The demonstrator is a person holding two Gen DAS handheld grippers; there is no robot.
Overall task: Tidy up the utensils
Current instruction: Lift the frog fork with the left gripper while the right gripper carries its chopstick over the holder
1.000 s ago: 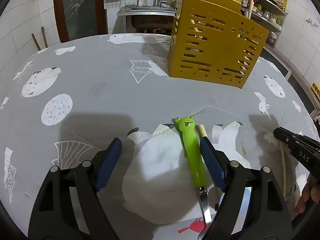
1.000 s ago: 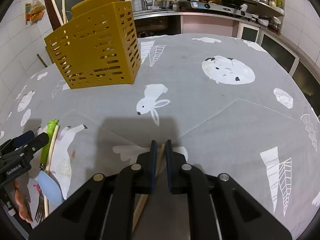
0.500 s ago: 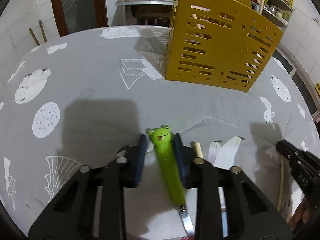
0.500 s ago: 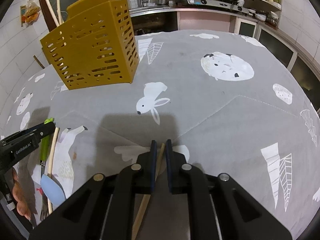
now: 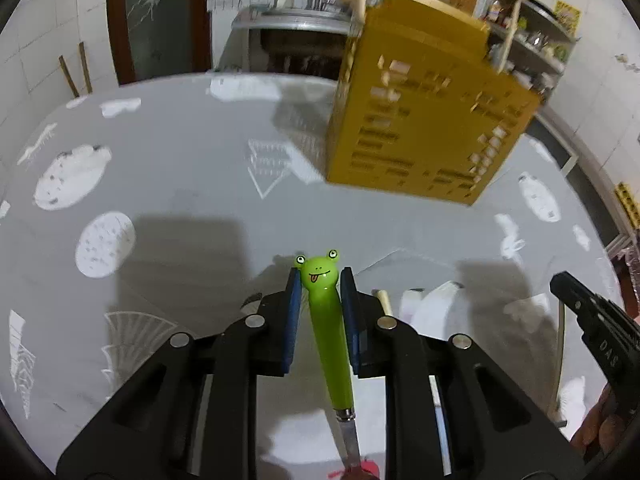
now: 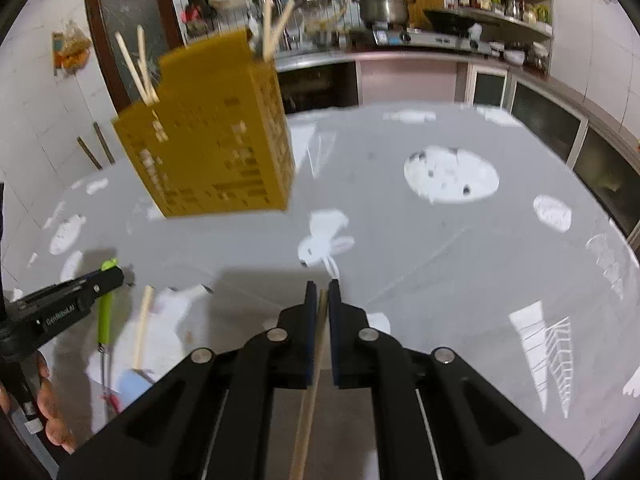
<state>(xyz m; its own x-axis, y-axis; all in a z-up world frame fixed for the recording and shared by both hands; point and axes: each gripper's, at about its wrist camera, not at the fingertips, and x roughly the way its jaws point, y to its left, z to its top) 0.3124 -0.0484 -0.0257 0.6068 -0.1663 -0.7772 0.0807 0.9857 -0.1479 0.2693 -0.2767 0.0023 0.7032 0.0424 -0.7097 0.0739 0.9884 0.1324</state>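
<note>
My left gripper [image 5: 320, 276] has its blue pads on both sides of a green frog-handled utensil [image 5: 330, 340], and its jaws are still closing on it. The frog head pokes out past the fingertips and the metal stem hangs down behind. My right gripper [image 6: 322, 288] is shut on a thin wooden chopstick [image 6: 310, 400], which runs back under the jaws. The yellow slotted utensil holder [image 5: 420, 132] stands on the table ahead with several chopsticks upright in it. The right wrist view shows the holder [image 6: 216, 148] at upper left, and the left gripper [image 6: 108, 276] with the green handle at far left.
A wooden-handled spatula [image 6: 142, 328] with a pale blue head lies on the grey printed tablecloth [image 6: 440, 260], between the two grippers. A hand [image 6: 52, 420] grips the left tool. A kitchen counter with a stove and pots runs behind the table.
The left gripper's jaws closed from wide open onto the frog handle, then lifted it off the cloth. The right gripper rose a little with the chopstick.
</note>
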